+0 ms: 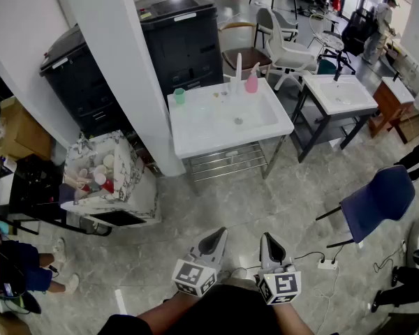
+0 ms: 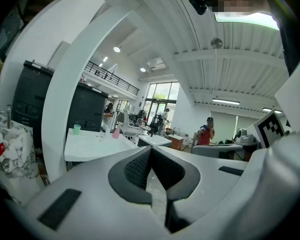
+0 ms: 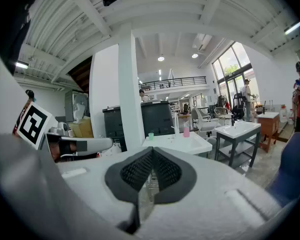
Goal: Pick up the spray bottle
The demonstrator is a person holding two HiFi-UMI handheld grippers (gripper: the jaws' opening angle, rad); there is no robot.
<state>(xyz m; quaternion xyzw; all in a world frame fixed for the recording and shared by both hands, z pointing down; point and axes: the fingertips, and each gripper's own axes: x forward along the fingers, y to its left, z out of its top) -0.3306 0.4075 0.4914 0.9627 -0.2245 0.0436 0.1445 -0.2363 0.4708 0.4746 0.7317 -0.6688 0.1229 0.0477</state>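
A pink spray bottle (image 1: 252, 81) stands at the back of the white sink table (image 1: 195, 135), beside a tall white faucet (image 1: 239, 68); it shows small in the left gripper view (image 2: 116, 131) and the right gripper view (image 3: 186, 131). A green cup (image 1: 179, 95) sits at the table's back left. Both grippers hang low near my body, well short of the table. My left gripper (image 1: 220, 232) is shut with nothing in it, its jaws meeting at the tips (image 2: 150, 149). My right gripper (image 1: 267, 236) is shut and empty too (image 3: 151, 151).
A white pillar (image 1: 119, 68) rises left of the table, with dark cabinets (image 1: 178, 37) behind it. A cluttered marble-patterned cart (image 1: 108, 180) stands at the left. A second sink table (image 1: 339, 93) and a blue chair (image 1: 377, 201) are at the right. A power strip (image 1: 327, 264) lies on the floor.
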